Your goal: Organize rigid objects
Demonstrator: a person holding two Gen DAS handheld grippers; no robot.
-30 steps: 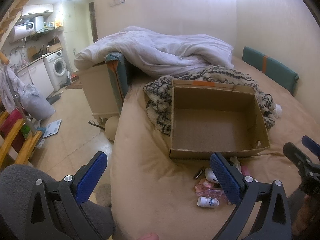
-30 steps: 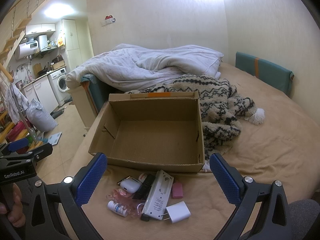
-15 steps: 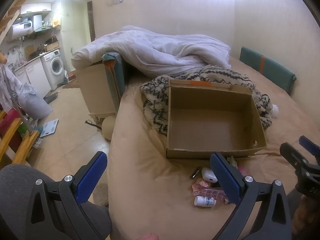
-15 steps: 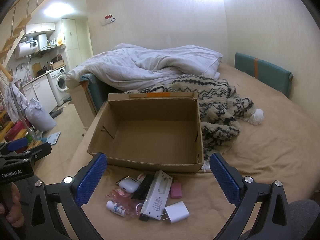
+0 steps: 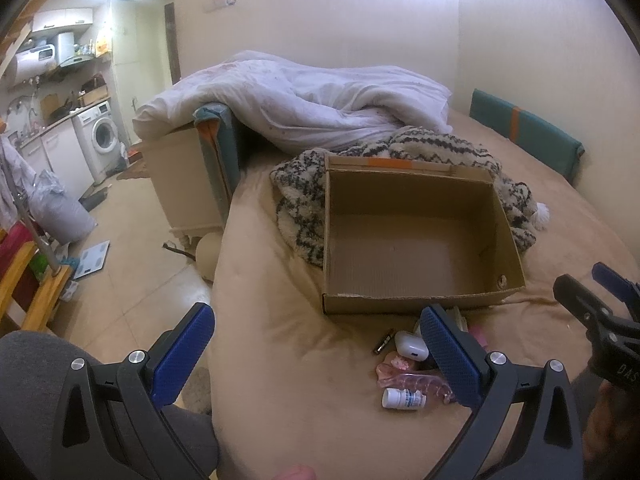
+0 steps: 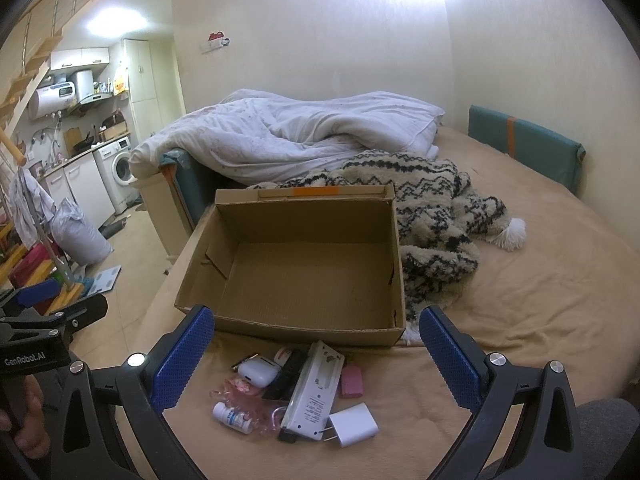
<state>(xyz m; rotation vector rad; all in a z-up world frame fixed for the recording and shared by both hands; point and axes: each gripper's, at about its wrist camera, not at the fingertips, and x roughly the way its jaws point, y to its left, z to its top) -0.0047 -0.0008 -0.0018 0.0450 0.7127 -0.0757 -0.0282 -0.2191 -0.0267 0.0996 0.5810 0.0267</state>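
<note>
An open cardboard box [image 6: 304,268] sits on the tan bed [image 6: 540,320]; it is empty, its corrugated floor bare, a strip of orange tape on its far flap; its far right corner touches a black-and-cream patterned blanket [image 6: 432,200], with a rumpled white duvet [image 6: 304,140] beyond that. Just in front of the box's near wall lies a small heap of rigid things: a white earbud case [image 6: 259,372]; a thin dark battery [image 5: 383,347] beside it; a small white bottle [image 6: 232,416] on its side with a printed label; a long white device [image 6: 314,390] lying face down, partly over a black bar [image 6: 286,376]; a pink block [image 6: 352,380] to its right; a white plug adapter [image 6: 354,424] nearest the camera, prongs to the left; a crumpled pink clear bag [image 6: 248,396] lies under several of these.

The right gripper [image 6: 316,364] hovers low over the heap, jaws spread wide and empty, its blue pads flanking the things; the left gripper [image 5: 316,356] hangs at the bed's near left edge, also spread wide and empty, its right pad in front of part of the heap; in the right wrist view a hand [image 6: 24,420] grips the left gripper's handle at the lower left.
</note>
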